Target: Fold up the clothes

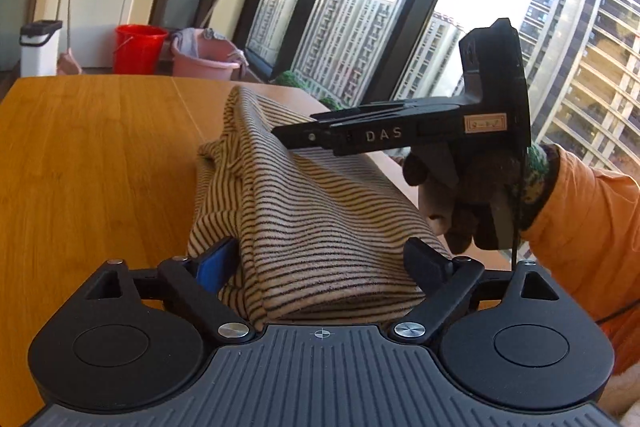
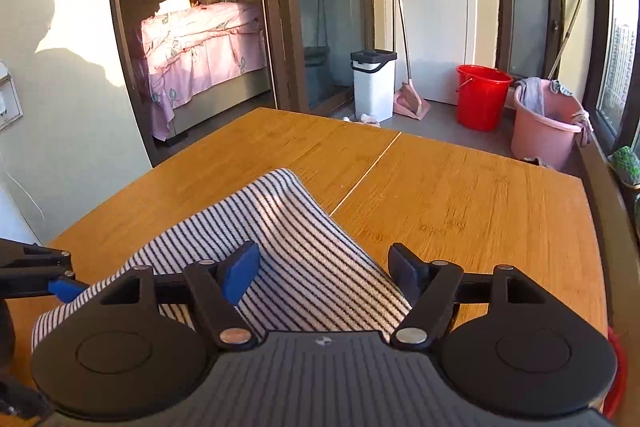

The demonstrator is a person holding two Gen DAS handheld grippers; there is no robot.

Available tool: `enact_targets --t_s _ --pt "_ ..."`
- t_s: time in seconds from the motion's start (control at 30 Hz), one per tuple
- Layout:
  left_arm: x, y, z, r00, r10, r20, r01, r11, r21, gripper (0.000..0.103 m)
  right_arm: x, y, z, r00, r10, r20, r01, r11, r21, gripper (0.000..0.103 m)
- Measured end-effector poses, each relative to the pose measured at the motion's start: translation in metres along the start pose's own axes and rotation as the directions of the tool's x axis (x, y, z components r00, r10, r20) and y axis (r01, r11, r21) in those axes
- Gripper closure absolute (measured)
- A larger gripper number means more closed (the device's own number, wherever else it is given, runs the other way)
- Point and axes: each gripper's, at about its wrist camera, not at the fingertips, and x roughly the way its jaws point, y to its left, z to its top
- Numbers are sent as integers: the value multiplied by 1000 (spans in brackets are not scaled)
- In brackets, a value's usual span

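Note:
A cream garment with thin dark stripes (image 1: pixel 320 211) lies folded in a thick bundle on the wooden table (image 1: pixel 100 147). My left gripper (image 1: pixel 320 263) is open, its jaws wide apart on either side of the bundle's near end. The right gripper (image 1: pixel 296 137) shows side-on over the cloth's far part, held by a gloved hand (image 1: pixel 468 195) with an orange sleeve. In the right wrist view my right gripper (image 2: pixel 324 275) is open just above the striped garment (image 2: pixel 280 227), holding nothing. One left gripper fingertip (image 2: pixel 66 287) peeks in at the left edge.
Beyond the table's far edge stand a red bucket (image 2: pixel 482 97), a pink tub (image 2: pixel 548 131) with rags and a white bin (image 2: pixel 374 83). Tall windows (image 1: pixel 360 7) run along the right side. Bare tabletop (image 2: pixel 460 207) stretches beside the garment. A bed (image 2: pixel 200 39) shows through a doorway.

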Motion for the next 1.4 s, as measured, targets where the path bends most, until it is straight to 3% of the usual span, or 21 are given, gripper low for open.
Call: enact_targets --t_s 0.1,0.27,0.43,0.53,0.7,0.8,1.0,1.07,1.13,1.17,1.3,1.4 --pt "1 -5 -2 1000 -7 -8 7 1000 21 5 -34 0 -4 997 -69 48 68 998 6 21" --pt "1 -4 -4 1000 -21 -3 21 1000 -5 5 -75 -19 -39 996 -64 62 50 978 204 13" --pt "1 -12 -7 990 -137 -34 137 991 -7 2 -69 -43 -85 997 -69 27 52 912 407 12" --pt "6 -20 -11 985 -163 -52 164 986 22 0 -62 -55 -92 998 -48 43 21 875 484 12" --pt "8 -21 -7 984 -170 -51 172 985 27 0 -54 -45 -81 998 -51 43 28 910 413 11" --pt "-7 -17 -3 984 -177 7 177 984 5 0 -59 -42 -81 997 -47 54 21 914 406 11" --pt "-14 -3 10 993 -54 108 62 995 -77 0 -75 -34 -87 997 -33 65 4 912 410 11" --pt "-11 0 11 994 -26 103 36 995 -96 4 -79 -28 -90 998 -7 63 -20 915 403 7" --pt "-7 1 11 997 -6 81 14 995 -97 26 -81 -21 -94 998 24 53 -42 920 390 6" --pt "-4 2 10 998 -5 65 11 995 -97 29 -79 -15 -96 998 37 42 -50 929 368 6" --pt "2 3 9 999 -18 39 22 995 -99 29 -68 5 -95 999 34 20 -38 963 266 16" --pt "0 3 10 999 -18 48 23 995 -94 27 -56 8 -85 1000 18 22 -23 970 241 17"
